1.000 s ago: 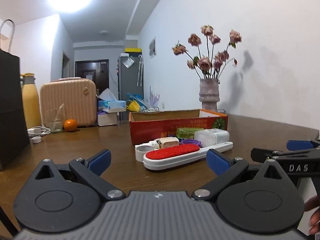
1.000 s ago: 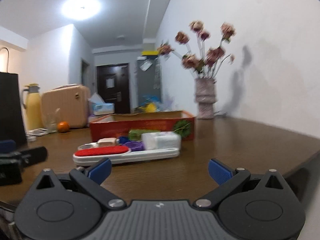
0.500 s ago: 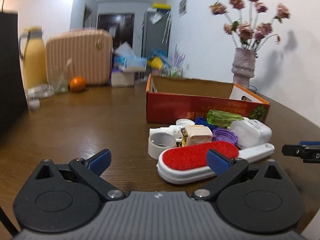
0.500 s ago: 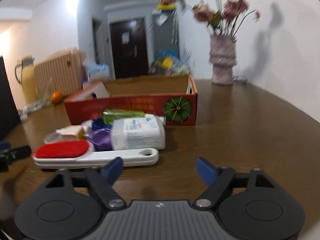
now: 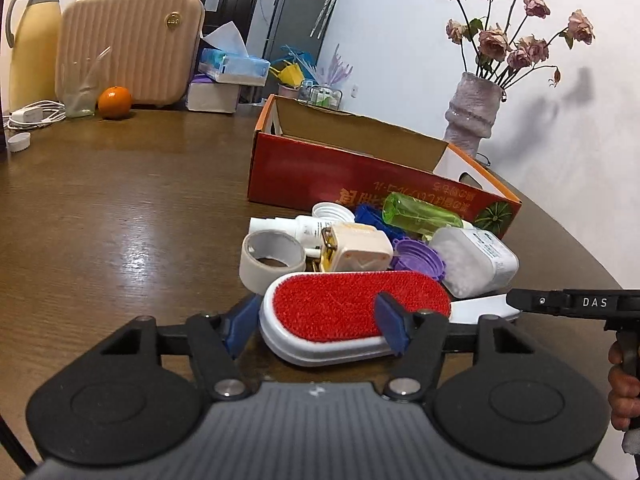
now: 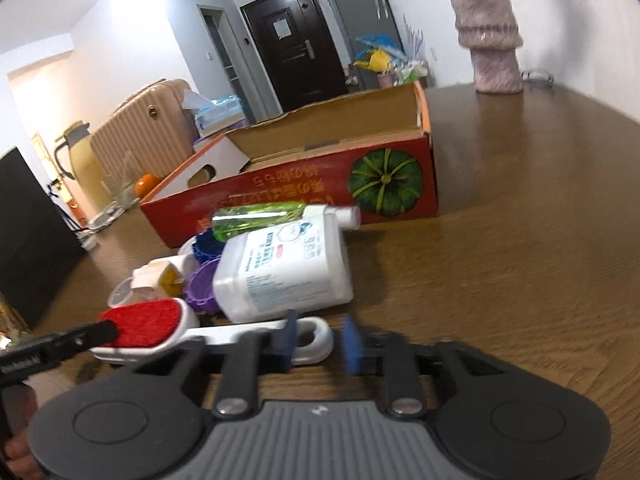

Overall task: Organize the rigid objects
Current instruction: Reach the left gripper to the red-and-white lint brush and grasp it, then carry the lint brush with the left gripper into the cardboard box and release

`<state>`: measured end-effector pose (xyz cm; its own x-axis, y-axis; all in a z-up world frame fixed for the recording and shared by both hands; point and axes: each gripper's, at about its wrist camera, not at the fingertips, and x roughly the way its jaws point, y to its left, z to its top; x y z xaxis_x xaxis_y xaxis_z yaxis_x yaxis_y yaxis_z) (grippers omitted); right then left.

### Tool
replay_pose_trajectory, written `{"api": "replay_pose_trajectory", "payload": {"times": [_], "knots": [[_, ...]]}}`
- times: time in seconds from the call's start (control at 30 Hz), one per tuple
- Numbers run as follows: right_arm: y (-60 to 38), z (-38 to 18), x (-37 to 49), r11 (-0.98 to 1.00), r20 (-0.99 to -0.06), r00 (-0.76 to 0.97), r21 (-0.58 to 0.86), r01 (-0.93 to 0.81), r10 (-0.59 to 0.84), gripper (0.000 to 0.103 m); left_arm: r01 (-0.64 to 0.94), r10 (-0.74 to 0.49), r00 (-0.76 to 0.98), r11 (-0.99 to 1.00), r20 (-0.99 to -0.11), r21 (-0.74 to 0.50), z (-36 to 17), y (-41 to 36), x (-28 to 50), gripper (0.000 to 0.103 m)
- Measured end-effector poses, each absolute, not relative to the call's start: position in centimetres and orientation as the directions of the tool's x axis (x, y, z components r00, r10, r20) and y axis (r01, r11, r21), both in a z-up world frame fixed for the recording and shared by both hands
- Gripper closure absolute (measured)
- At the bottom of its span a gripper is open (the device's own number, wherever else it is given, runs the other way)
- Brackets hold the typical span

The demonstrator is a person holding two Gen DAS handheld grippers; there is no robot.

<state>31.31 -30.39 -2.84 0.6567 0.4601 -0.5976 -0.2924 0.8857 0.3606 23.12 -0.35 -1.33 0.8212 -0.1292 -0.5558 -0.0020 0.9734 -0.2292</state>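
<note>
A white lint brush with a red pad (image 5: 356, 312) lies nearest me on the brown table, in front of a heap of small items: a tape roll (image 5: 272, 260), a cream plug (image 5: 356, 254), purple lids (image 5: 420, 256), a white bottle (image 6: 288, 268) and a green bottle (image 6: 260, 216). An open red cardboard box (image 5: 360, 168) stands behind them. My left gripper (image 5: 316, 330) is open with its fingers around the brush head. My right gripper (image 6: 318, 342) is open around the end of the brush handle (image 6: 312, 334).
A vase of dried flowers (image 5: 476, 116) stands behind the box to the right. At the table's far left are an orange (image 5: 115, 102), a glass, a cable, a beige case (image 5: 128, 44) and a yellow jug (image 5: 30, 40). A black bag (image 6: 28, 236) stands at the left.
Both grippers have tilted down and moved forward onto the lint brush, the left at its red head and the right at its handle end. Both jaws have narrowed.
</note>
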Motion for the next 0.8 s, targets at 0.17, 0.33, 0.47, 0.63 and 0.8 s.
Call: {"api": "replay_pose_trajectory", "payload": {"times": [0.17, 0.33, 0.47, 0.63, 0.8], "knots": [[-29.9, -2.7, 27.6, 0.893, -0.592, 0.670, 0.337, -0.299, 0.448, 0.089, -0.020, -0.117, 0.821, 0.972, -0.559, -0.233, -0.8, -0.3, 20.7, 0.042], [-30.0, -2.7, 23.5, 0.904, -0.553, 0.725, 0.352, -0.243, 0.410, 0.089, -0.038, -0.110, 0.829, 0.967, -0.549, -0.252, -0.7, -0.6, 17.3, 0.045], [-29.9, -1.8, 21.0, 0.896, -0.503, 0.759, 0.373, -0.240, 0.413, 0.089, -0.045, -0.084, 0.863, 0.969, -0.498, -0.242, 0.6, -0.6, 14.8, 0.046], [-30.3, -1.1, 18.6, 0.894, -0.462, 0.788, 0.376, -0.243, 0.408, 0.089, -0.044, -0.083, 0.878, 0.967, -0.471, -0.252, 1.6, -0.7, 12.9, 0.048], [-30.9, -0.4, 17.4, 0.901, -0.438, 0.812, 0.366, -0.232, 0.387, 0.089, -0.021, -0.089, 0.894, 0.970, -0.438, -0.240, 2.2, -1.7, 12.2, 0.048]]}}
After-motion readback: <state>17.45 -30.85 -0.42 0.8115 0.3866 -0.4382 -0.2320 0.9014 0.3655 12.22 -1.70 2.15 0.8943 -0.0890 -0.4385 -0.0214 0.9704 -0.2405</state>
